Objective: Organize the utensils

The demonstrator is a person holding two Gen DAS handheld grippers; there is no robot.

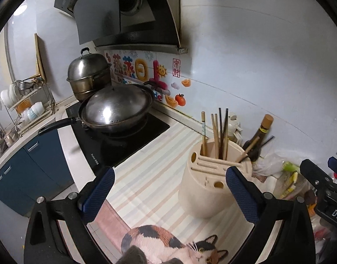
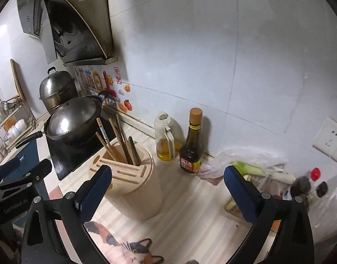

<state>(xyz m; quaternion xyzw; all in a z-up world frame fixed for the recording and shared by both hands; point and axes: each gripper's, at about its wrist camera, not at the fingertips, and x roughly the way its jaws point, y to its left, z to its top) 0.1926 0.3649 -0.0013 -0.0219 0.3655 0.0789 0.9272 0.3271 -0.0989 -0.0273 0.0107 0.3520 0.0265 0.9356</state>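
A cream utensil holder (image 1: 204, 189) stands on a striped cat-print mat (image 1: 153, 176), with several wooden and dark chopsticks (image 1: 219, 135) upright in its open slot. My left gripper (image 1: 169, 194) is open and empty, hovering just in front of the holder, with its right finger beside the holder's rim. In the right wrist view the holder (image 2: 135, 180) with chopsticks (image 2: 120, 140) sits at centre left. My right gripper (image 2: 167, 194) is open and empty, to the right of the holder. Each gripper shows at the edge of the other's view.
A lidded wok (image 1: 115, 110) sits on a black cooktop (image 1: 124, 140), with a steamer pot (image 1: 89, 77) behind. An oil jug (image 2: 166, 136) and a dark sauce bottle (image 2: 192, 143) stand by the wall. Plastic bags with food (image 2: 256, 171) lie to the right. A dish rack (image 1: 25, 103) stands at far left.
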